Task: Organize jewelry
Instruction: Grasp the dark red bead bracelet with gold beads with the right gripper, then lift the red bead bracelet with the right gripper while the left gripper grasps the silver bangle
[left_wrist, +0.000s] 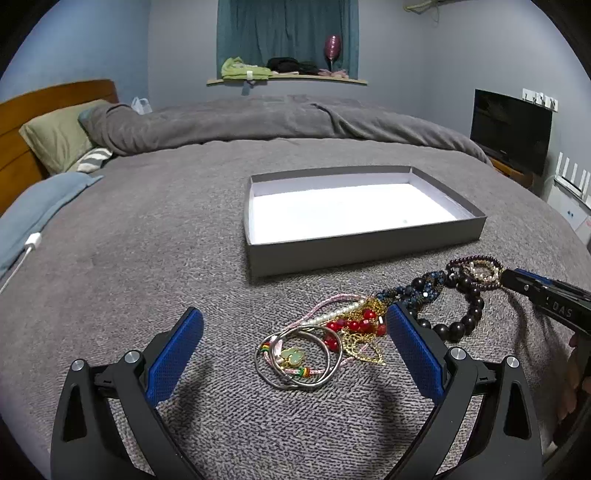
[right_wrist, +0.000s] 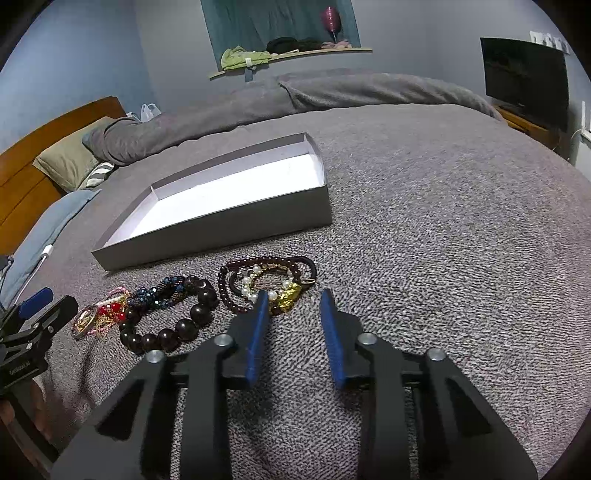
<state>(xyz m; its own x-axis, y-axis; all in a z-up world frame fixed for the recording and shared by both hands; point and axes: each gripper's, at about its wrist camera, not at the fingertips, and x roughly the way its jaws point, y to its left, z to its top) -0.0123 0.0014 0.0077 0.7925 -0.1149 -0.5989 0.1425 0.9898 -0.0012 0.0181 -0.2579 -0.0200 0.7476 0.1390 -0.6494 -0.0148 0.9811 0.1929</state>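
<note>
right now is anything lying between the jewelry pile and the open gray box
Nothing visible does. Only bare gray blanket separates the jewelry pile from the near wall of the gray box, and the box's white interior looks empty.

- Left gripper (left_wrist: 295, 345): black plastic arms with cut-out slots, silver round screws at the joints, textured blue pads (left_wrist: 176, 356).
- Right gripper (right_wrist: 293, 328): same black frame, silver screws, blue pads (right_wrist: 256, 339).
- White lettering on each gripper's side, too small to read surely.
</note>
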